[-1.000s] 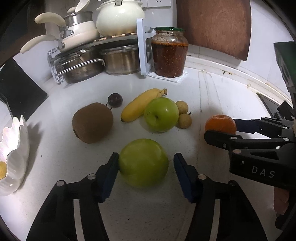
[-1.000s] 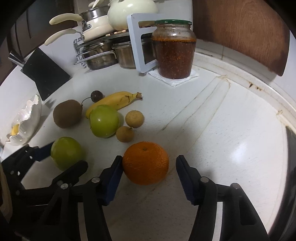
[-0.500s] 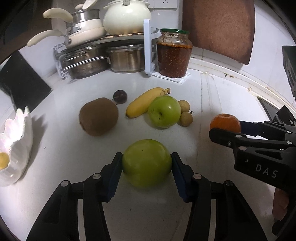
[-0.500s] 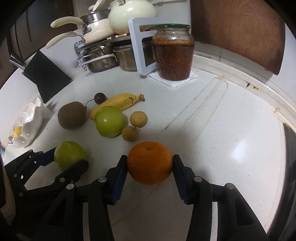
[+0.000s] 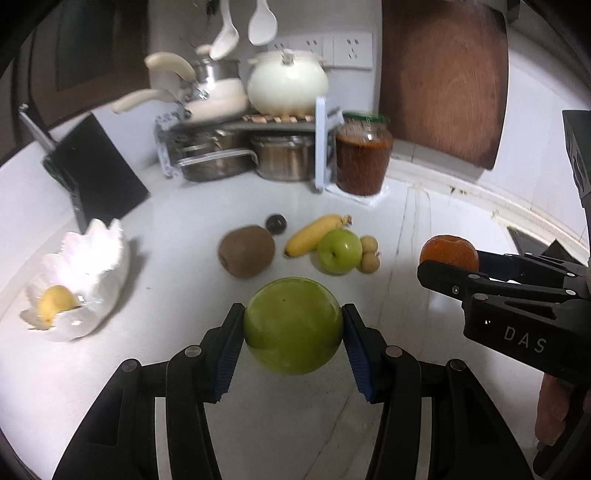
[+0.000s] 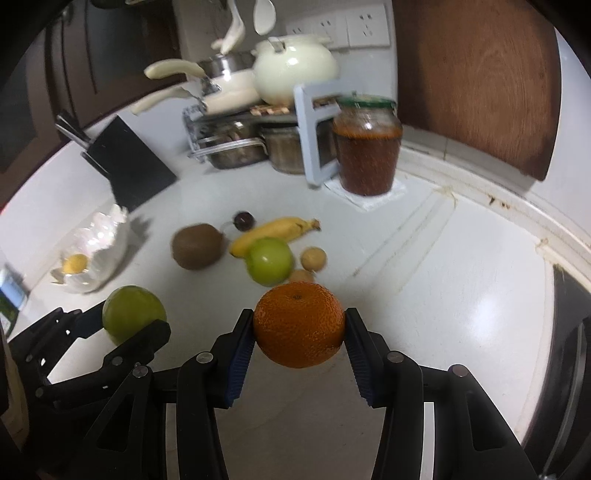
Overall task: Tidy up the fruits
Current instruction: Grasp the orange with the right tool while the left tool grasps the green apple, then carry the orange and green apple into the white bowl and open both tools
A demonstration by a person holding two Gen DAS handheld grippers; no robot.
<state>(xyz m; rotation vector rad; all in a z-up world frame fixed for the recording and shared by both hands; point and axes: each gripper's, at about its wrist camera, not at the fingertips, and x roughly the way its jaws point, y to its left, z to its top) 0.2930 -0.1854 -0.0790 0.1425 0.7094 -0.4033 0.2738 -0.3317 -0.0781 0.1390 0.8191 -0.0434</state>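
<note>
On a white kitchen counter, the left gripper clamps a large green apple while the right gripper clamps an orange, both fruits lifted clear of the surface. In the left wrist view the orange is half hidden behind the right gripper's black finger. Motion blur softens the remaining fruit: kiwi, banana, second green apple. A yellow fruit lies in the white shell-shaped bowl; its kind cannot be told.

place: home kitchen
evidence: pots on rack, kettle, knife block, wall sockets, white counter, hanging ladles
</note>
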